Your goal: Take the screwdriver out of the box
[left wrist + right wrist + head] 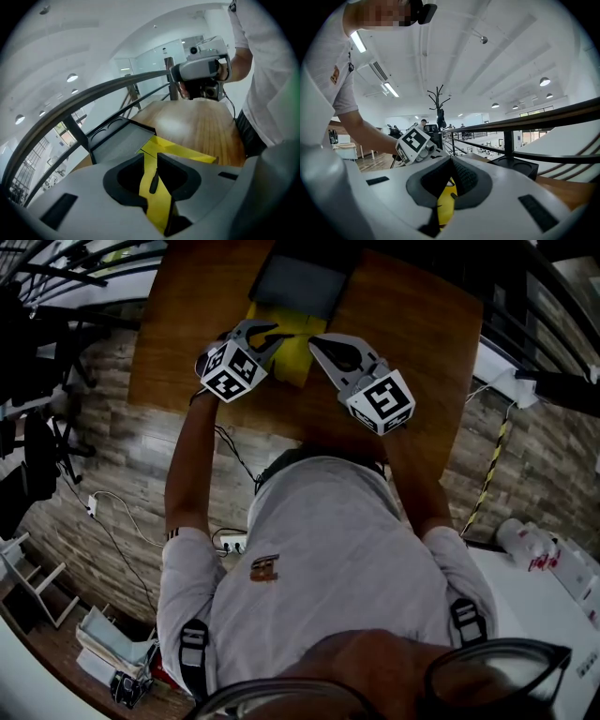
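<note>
A yellow box (292, 360) lies open on the wooden table (412, 324), its dark grey lid (300, 285) folded back at the far side. My left gripper (272, 334) tilts down over the box's left part, jaws open with a narrow gap (151, 159). Through that gap I see the yellow box (180, 150) floor and a slim dark screwdriver (153, 182) lying on it, not gripped. My right gripper (314, 341) is at the box's right edge, nearly level, with its tips shut together (451, 161); the yellow box (446, 206) shows below them.
A dark metal railing (93, 101) runs just beyond the table's far edge, with open hall below. The lid (119, 140) stands between the box and the rail. Cables and a power strip (232, 542) lie on the floor by the person's left side.
</note>
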`<control>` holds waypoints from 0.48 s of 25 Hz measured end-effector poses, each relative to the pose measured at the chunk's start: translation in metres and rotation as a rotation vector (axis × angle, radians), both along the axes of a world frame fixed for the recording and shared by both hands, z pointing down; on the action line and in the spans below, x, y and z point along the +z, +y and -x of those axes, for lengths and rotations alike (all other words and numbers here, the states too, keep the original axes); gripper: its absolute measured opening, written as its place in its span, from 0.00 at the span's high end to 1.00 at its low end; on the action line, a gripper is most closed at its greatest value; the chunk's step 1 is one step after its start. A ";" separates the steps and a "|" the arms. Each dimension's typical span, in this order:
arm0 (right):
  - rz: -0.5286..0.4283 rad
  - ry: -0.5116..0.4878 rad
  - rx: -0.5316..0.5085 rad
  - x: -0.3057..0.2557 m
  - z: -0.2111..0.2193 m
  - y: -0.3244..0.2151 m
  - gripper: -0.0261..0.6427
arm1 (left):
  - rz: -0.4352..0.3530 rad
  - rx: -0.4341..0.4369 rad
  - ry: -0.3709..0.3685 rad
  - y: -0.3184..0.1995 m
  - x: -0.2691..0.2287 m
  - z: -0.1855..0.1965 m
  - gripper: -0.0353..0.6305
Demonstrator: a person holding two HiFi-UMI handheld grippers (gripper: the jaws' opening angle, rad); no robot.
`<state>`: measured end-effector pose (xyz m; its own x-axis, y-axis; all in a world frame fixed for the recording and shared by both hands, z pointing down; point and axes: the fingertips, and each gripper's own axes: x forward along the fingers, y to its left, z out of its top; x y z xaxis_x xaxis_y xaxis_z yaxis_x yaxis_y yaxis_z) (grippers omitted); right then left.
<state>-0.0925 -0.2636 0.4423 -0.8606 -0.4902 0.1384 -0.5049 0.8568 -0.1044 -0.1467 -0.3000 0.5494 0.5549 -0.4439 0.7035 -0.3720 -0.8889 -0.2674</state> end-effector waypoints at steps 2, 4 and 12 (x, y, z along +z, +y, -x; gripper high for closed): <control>0.004 0.004 0.006 0.002 -0.003 -0.002 0.91 | 0.028 0.028 -0.036 -0.003 0.011 -0.002 0.80; 0.007 0.008 0.010 0.004 -0.006 -0.004 0.91 | 0.053 0.055 -0.079 -0.006 0.022 -0.003 0.79; 0.027 0.020 0.021 0.014 -0.007 -0.014 0.91 | 0.173 0.152 -0.259 -0.016 0.069 0.004 0.73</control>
